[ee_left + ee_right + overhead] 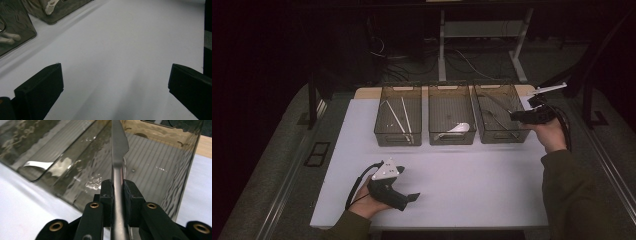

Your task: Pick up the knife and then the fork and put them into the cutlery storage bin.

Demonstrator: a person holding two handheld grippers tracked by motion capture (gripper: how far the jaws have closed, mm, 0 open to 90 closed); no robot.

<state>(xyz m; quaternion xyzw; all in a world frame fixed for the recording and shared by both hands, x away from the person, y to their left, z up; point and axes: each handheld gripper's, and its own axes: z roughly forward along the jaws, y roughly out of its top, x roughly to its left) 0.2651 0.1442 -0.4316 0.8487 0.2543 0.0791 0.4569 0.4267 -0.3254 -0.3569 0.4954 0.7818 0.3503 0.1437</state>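
White table [462, 185] carries three smoky plastic bins; the right gripper's [117, 186] fingers clamp a serrated steel knife [119, 150] over the rightmost bin [499, 131]. Lowering it flat before release seems wise. The left gripper's [115, 85] fingers stand apart, empty.

We see a silver knife [117, 157] with a serrated edge pinched between the black pads of the right gripper [117, 192] — just beyond it, a smoky brown translucent bin [160, 160] with a ribbed floor, on a white table [22, 205].
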